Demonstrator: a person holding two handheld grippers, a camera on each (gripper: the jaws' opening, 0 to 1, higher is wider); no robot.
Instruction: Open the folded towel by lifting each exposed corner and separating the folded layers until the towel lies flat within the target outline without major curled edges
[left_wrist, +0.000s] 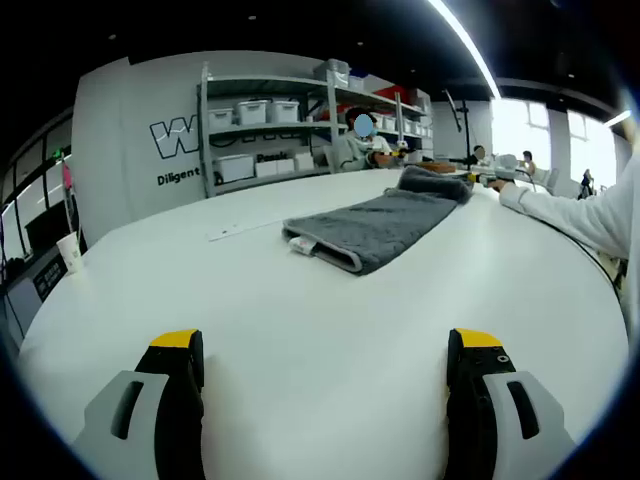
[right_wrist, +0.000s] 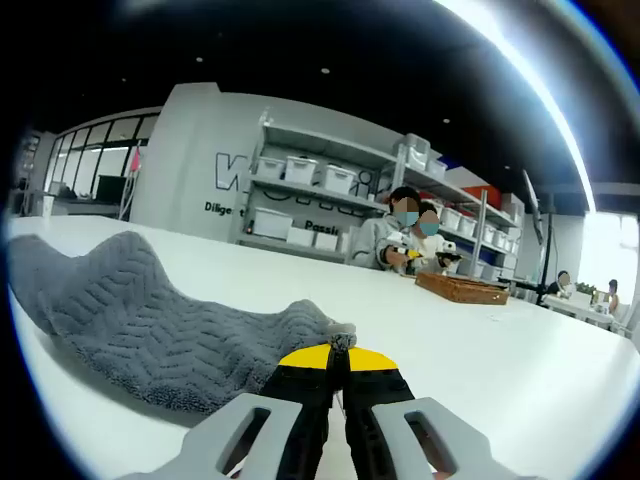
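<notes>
Grey towel (left_wrist: 385, 225) lying near the middle of the white table (left_wrist: 300, 330), folded lengthwise into a long strip, far end bunched up into a raised lump, near end showing stacked layers and a small pale label at the corner. In the right gripper view, same towel (right_wrist: 150, 330) spread away to the left, waffle-like weave plain to see, one corner drawn up into a small peak right at the jaw tips. Right gripper (right_wrist: 337, 360) clenched on that towel corner, yellow-tipped jaws pressed together with a pinch of fabric between them. Left gripper (left_wrist: 325, 350) released, jaws standing wide apart, holding nothing, low over bare tabletop and well short of the near end of the towel. White sleeve (left_wrist: 570, 215) reaching in from the right of the left gripper view toward the bunched far end. No target outline discernible on the table; only a thin pale strip (left_wrist: 240, 229) lying beside the towel. Beyond the table, shelving with white storage bins (right_wrist: 300, 170), a wooden tray (right_wrist: 462, 288), seated people further back. Step in hand, by the look of it: first corner gripped and lifted at the far end, layers not yet separated, towel far from flat. Next move likely calls for carrying the pinched corner up and outward to peel the top layer open, with the left gripper brought forward to pin or take the near corner, slowly enough to avoid dragging the whole towel.
</notes>
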